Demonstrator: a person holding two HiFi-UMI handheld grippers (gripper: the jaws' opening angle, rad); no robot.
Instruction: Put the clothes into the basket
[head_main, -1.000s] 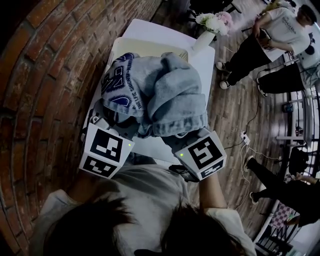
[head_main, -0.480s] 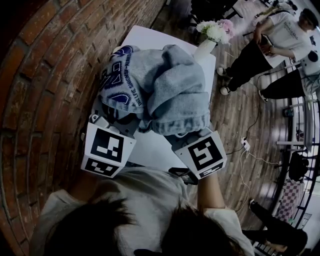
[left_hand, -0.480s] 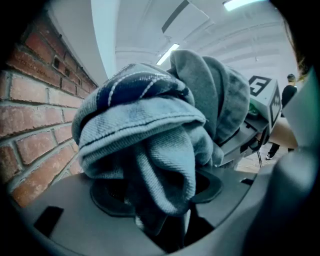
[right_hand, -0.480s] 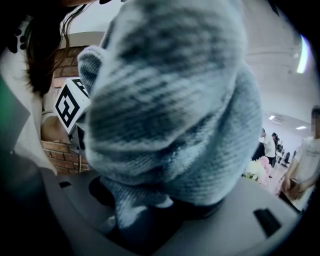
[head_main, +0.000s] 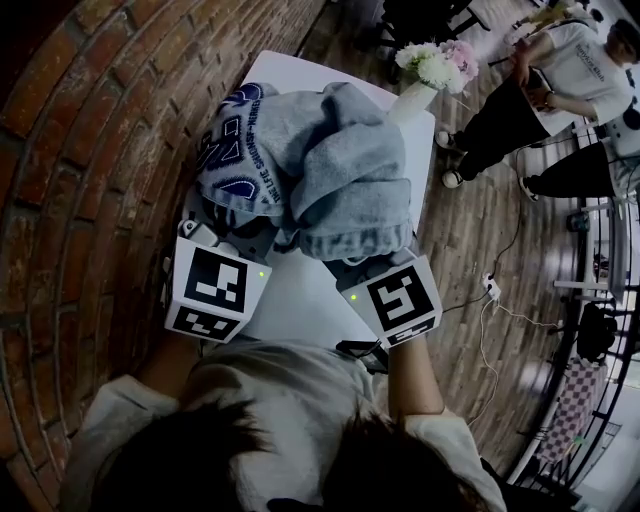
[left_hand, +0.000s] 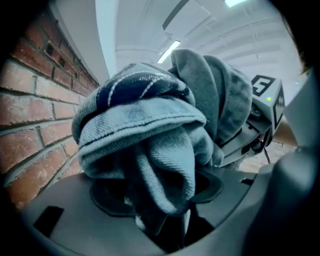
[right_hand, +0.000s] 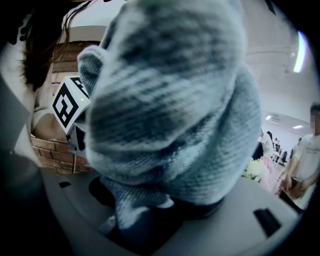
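A bundled grey sweatshirt (head_main: 310, 165) with navy lettering hangs over the white table (head_main: 300, 290), carried between both grippers. My left gripper (head_main: 238, 232) is shut on its near-left folds, which bunch between the jaws in the left gripper view as grey cloth (left_hand: 150, 135). My right gripper (head_main: 345, 260) is shut on its near-right hem, and the cloth (right_hand: 175, 105) fills most of the right gripper view. The sweatshirt covers the far part of the table, and no basket shows in any view.
A brick wall (head_main: 90, 150) runs close along the table's left side. A white vase of flowers (head_main: 432, 66) stands at the table's far right corner. People (head_main: 545, 80) stand on the wooden floor to the right, where a cable (head_main: 490, 285) lies.
Both grippers have carried the sweatshirt up and farther along the table. The pale basket rim that showed beyond the bundle one second ago is now hidden under it.
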